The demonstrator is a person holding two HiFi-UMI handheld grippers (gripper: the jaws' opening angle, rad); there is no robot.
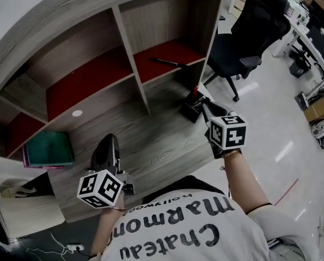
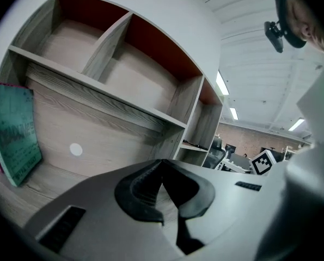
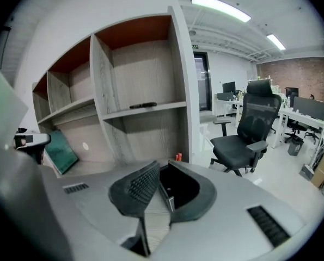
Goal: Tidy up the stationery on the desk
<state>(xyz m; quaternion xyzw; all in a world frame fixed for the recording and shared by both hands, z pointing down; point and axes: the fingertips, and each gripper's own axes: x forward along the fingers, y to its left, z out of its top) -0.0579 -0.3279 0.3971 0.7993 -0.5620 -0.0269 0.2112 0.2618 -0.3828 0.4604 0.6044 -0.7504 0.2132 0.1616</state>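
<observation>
A black pen (image 1: 167, 62) lies on the red shelf of the right-hand compartment and also shows in the right gripper view, pen (image 3: 142, 105). A black pen holder (image 1: 190, 111) stands on the wooden desk (image 1: 151, 140) near its right edge, with a red item (image 1: 195, 89) beside or in it. My right gripper (image 1: 201, 99) hangs just above the holder, its jaws together at the tips (image 3: 162, 166), nothing clearly held. My left gripper (image 1: 110, 137) rests low over the desk's middle, shut and empty (image 2: 162, 162).
A green book (image 1: 50, 148) leans at the desk's left on a pink one. A pale notebook (image 1: 28, 213) lies lower left. A black office chair (image 1: 249, 31) stands right of the shelf unit. The upper shelf compartments (image 2: 118, 64) are bare.
</observation>
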